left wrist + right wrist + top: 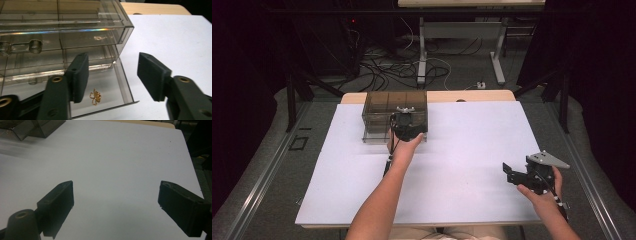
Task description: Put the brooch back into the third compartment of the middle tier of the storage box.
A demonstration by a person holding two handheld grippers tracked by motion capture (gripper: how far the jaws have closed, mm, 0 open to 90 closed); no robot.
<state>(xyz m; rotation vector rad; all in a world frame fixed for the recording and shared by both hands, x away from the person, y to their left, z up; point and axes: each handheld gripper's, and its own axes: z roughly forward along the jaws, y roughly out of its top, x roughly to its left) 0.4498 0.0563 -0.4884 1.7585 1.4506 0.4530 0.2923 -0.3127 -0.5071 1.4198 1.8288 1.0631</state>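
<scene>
A smoky clear plastic drawer box (pixel 394 107) stands at the back left of the white table top (pixel 462 150). Its bottom drawer (pixel 100 100) is pulled out, and a small gold clover-shaped trinket (pixel 95 96) lies inside. My left gripper (pixel 404 124) hovers open right at the box front; in the left gripper view its jaws (pixel 113 76) straddle the drawer's right corner, empty. My right gripper (pixel 511 172) stands open and empty over bare table at the front right, and the right gripper view has its jaws (pixel 116 205) wide apart.
The box's corner (pixel 32 128) lies far off in the right gripper view. A wooden table edge (pixel 462 96) runs behind the white top. Cables and desk legs (pixel 422 65) lie on the floor beyond. Metal rails flank the table.
</scene>
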